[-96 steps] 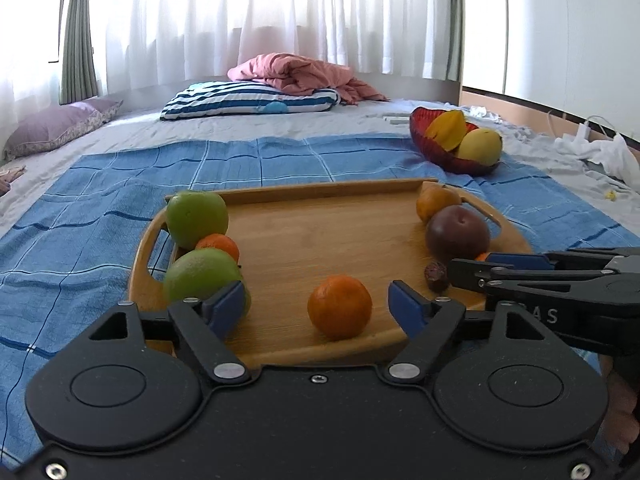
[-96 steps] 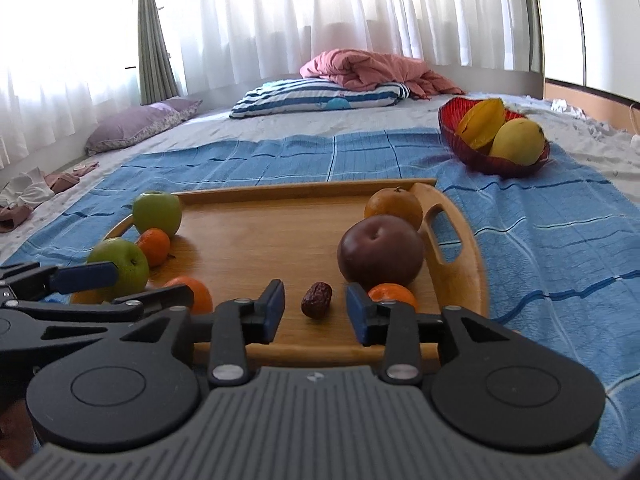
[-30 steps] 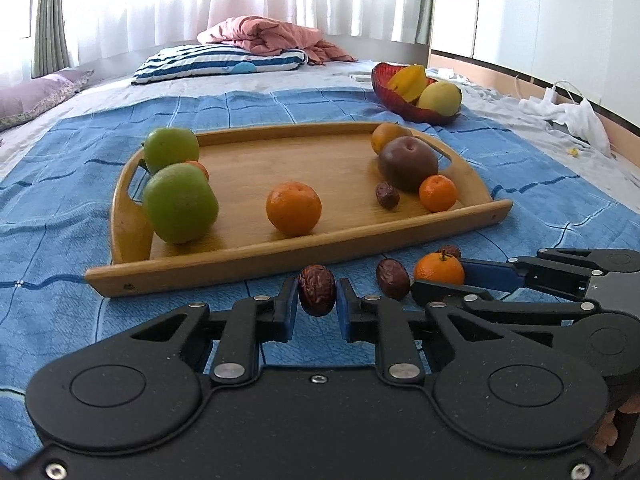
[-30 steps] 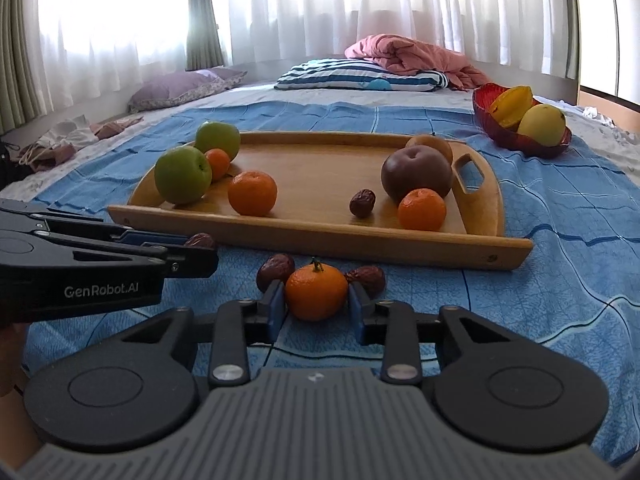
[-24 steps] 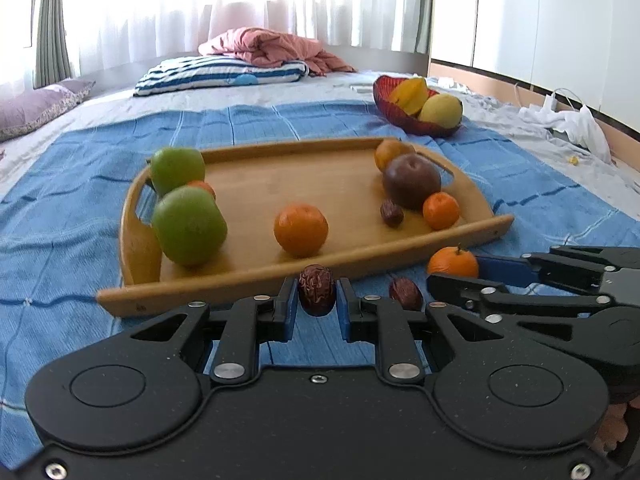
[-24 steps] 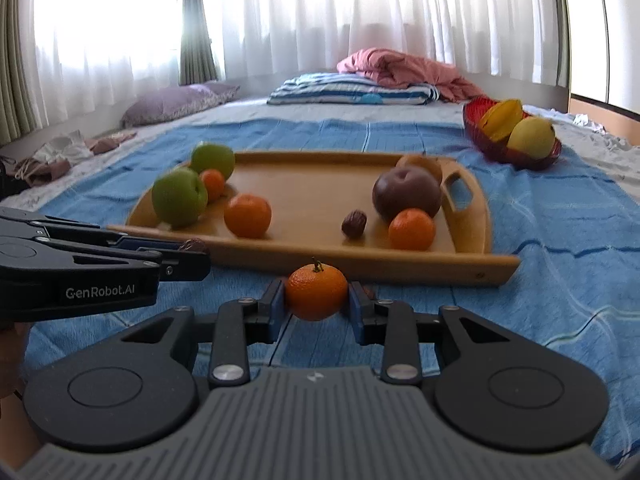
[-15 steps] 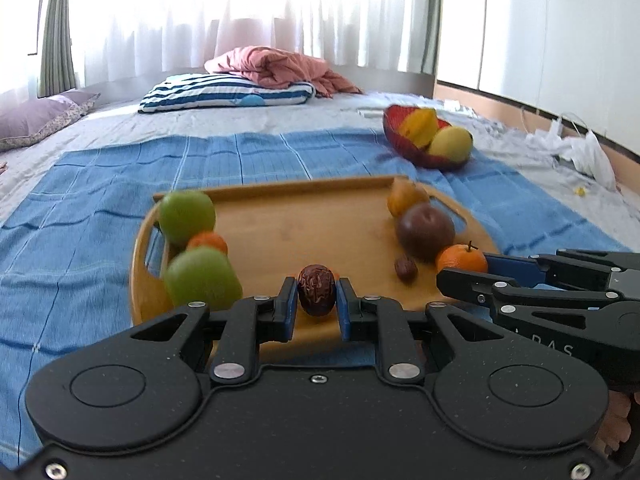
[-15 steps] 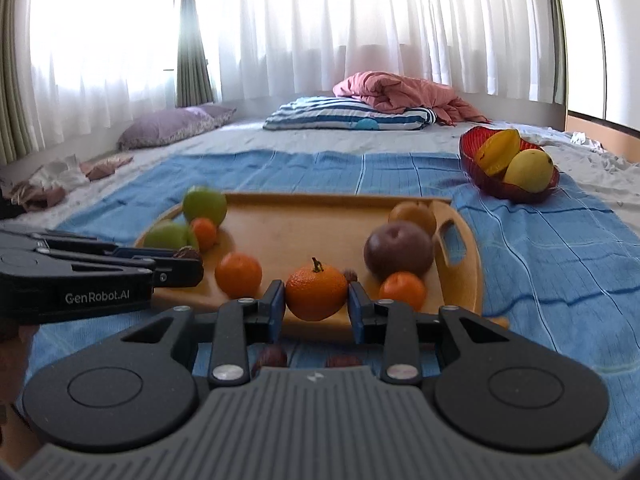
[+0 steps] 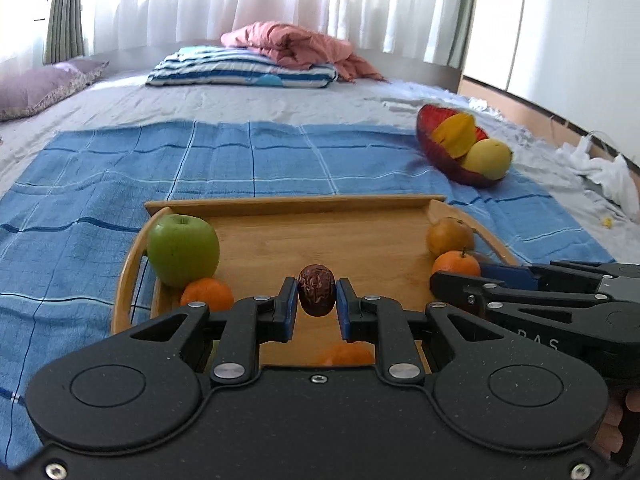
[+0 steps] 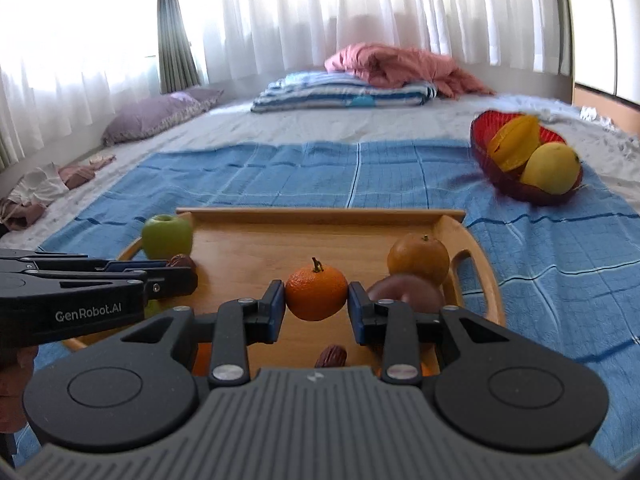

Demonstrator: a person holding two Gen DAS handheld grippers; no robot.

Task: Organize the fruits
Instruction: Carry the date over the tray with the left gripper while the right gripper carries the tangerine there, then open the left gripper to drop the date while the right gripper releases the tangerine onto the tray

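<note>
Midway through sorting, I hold a wrinkled date (image 9: 316,289) pinched in my left claw (image 9: 316,312) and a mandarin (image 10: 316,294) in my right claw (image 10: 316,312), both above the wooden tray (image 9: 320,204), where apple (image 9: 183,249) and oranges already sit beyond the fingers, neither piece set down yet.

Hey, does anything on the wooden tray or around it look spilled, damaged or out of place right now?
Nothing stands out. The wooden tray lies flat on the blue blanket, with the green apple and the other fruit resting on it, nothing spilled. The red bowl sits upright beyond it, still holding its fruit.
</note>
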